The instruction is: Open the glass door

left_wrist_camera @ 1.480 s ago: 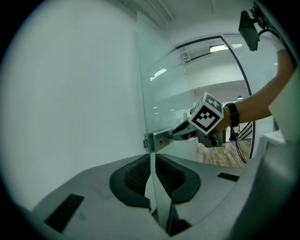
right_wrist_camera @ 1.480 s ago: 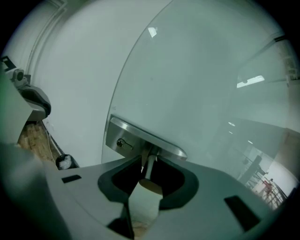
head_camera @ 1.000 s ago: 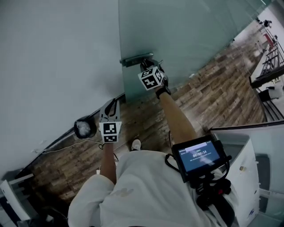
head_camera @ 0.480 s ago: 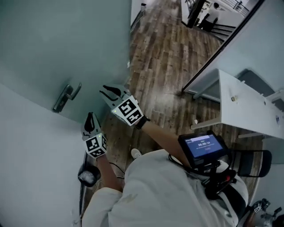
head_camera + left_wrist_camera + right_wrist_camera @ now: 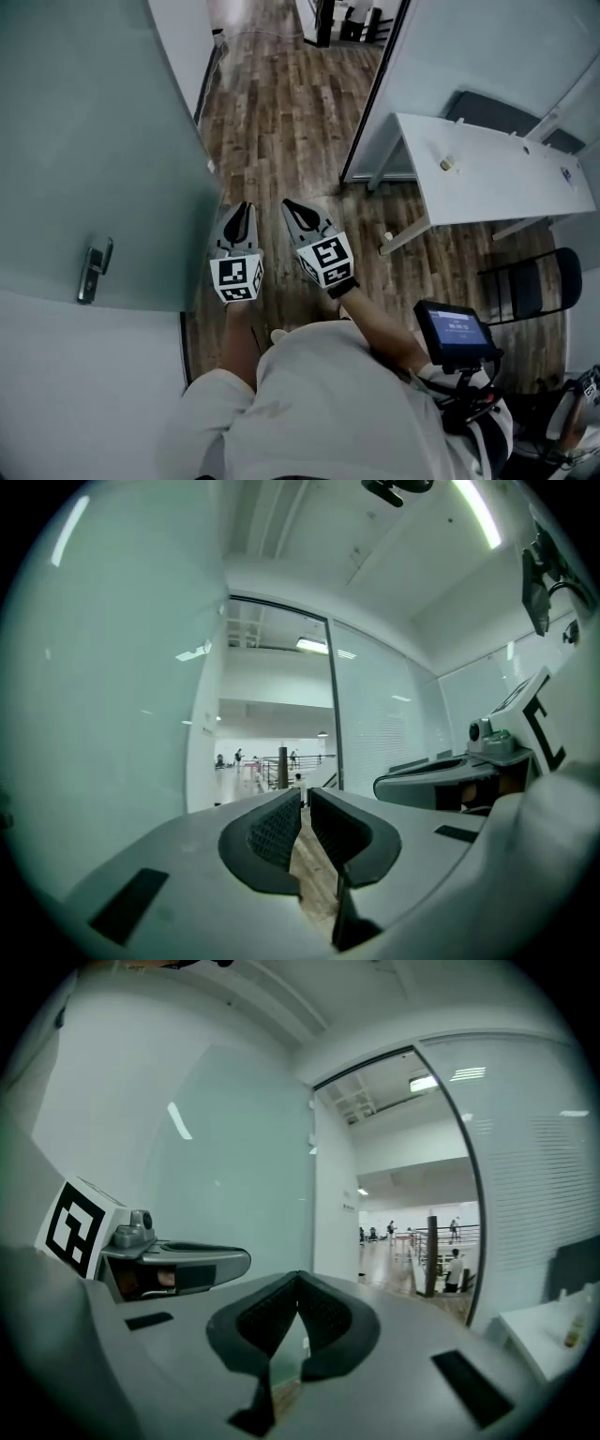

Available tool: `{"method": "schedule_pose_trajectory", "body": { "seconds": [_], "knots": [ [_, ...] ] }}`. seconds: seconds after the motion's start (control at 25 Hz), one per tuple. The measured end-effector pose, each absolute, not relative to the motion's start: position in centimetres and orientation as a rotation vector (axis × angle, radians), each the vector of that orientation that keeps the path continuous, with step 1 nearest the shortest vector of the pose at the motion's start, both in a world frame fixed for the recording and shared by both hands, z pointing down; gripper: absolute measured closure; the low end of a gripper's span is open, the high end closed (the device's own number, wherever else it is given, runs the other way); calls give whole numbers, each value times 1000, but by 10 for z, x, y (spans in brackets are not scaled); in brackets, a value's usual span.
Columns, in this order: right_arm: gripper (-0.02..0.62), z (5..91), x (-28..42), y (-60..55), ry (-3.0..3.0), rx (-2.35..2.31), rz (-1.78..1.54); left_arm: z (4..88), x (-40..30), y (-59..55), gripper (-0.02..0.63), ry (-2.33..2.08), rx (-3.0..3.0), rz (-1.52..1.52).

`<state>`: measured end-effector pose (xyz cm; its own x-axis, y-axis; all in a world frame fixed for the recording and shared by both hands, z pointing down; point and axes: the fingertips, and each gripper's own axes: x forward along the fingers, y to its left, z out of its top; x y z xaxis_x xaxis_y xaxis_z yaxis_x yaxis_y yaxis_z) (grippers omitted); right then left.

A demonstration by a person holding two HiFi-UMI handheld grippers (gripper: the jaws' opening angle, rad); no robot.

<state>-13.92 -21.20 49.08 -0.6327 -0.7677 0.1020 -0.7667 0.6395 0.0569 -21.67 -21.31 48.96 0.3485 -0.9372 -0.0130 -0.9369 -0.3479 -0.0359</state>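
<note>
The frosted glass door (image 5: 84, 159) stands swung open at the left, and its metal lever handle (image 5: 94, 269) has nothing touching it. Both grippers are held side by side over the wood floor, pointing through the open doorway, well right of the handle. My left gripper (image 5: 242, 208) is shut and empty, with only a thin slit between its pads (image 5: 305, 794). My right gripper (image 5: 289, 204) has just closed with nothing between its jaws, and its pads meet (image 5: 298, 1279). The door (image 5: 234, 1166) fills the left of both gripper views.
A dark door frame with a glass partition (image 5: 375, 84) bounds the opening on the right. Behind it stand a white table (image 5: 487, 169) and a black chair (image 5: 525, 286). A screen unit (image 5: 455, 333) hangs at the person's waist. Wood floor (image 5: 281, 103) runs ahead into a hall with distant people.
The right gripper left the door handle, came away open, then closed. The door swung open to the left. Both grippers moved together and now face the open doorway.
</note>
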Motion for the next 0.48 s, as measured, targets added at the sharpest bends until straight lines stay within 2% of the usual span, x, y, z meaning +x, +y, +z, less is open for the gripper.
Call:
{"method": "schedule_pose_trajectory", "body": {
  "seconds": [0.24, 0.48],
  "knots": [
    [592, 438, 45, -238, -2645, 1604, 79, 429, -38, -252, 571, 1566, -2611, -92],
    [592, 440, 90, -240, -2610, 1758, 54, 441, -8, -251, 571, 1519, -2618, -76]
  ]
}}
